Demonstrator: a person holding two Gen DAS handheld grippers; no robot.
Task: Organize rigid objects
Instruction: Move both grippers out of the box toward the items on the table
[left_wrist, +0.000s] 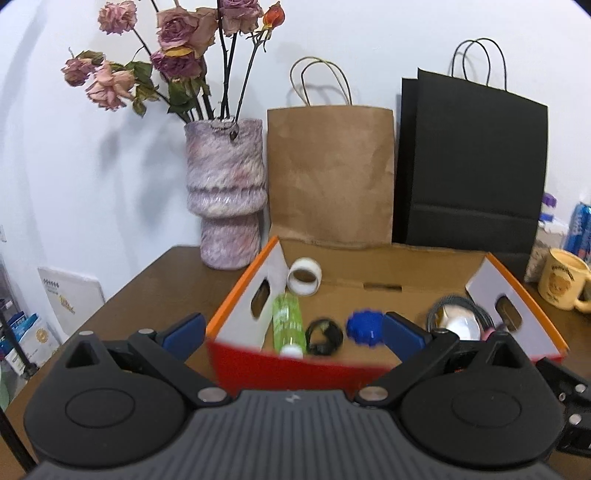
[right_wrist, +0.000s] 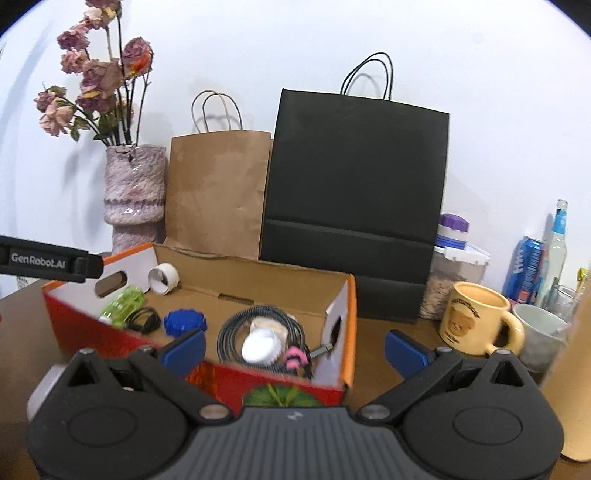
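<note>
Readable writing: "GenRobot.AI" in white on the black body of the left tongs (right_wrist: 48, 260), seen at the left edge of the right wrist view. The mug (right_wrist: 476, 317) carries a brown printed emblem; its lettering is too blurred to read. The blue can (right_wrist: 526, 269) has white lettering, also unreadable.

Left to right on the brown tabletop (left_wrist: 147, 280): vase (left_wrist: 225, 192) of dried roses at far left; brown bag (left_wrist: 328, 173) and black bag (left_wrist: 469, 162) standing against the far wall; open box (left_wrist: 243, 291) with orange rim and red near wall in front of them; mug, white cup (right_wrist: 543, 332), can and a clear bottle (right_wrist: 557, 240) at far right.

Task items all lie inside the box. From its left: tape roll (left_wrist: 304, 276) in the far left corner, green bottle (left_wrist: 287, 321) lying along the left wall, black ring (left_wrist: 325, 336) just beside it, blue cap (left_wrist: 365, 326) mid-floor, coiled cable (right_wrist: 258, 328) around a white disc (right_wrist: 260, 345) at the right end, with a pink piece (right_wrist: 295, 357) near the front.

Left tongs (left_wrist: 293, 330): jaws spread wide, holding nothing, at the box's near wall.
Right tongs (right_wrist: 295, 347): jaws spread wide, holding nothing, straddling the box's near right corner.

Open room: bare tabletop left of the box, and a strip between box and mug. The box floor's far middle is bare.
</note>
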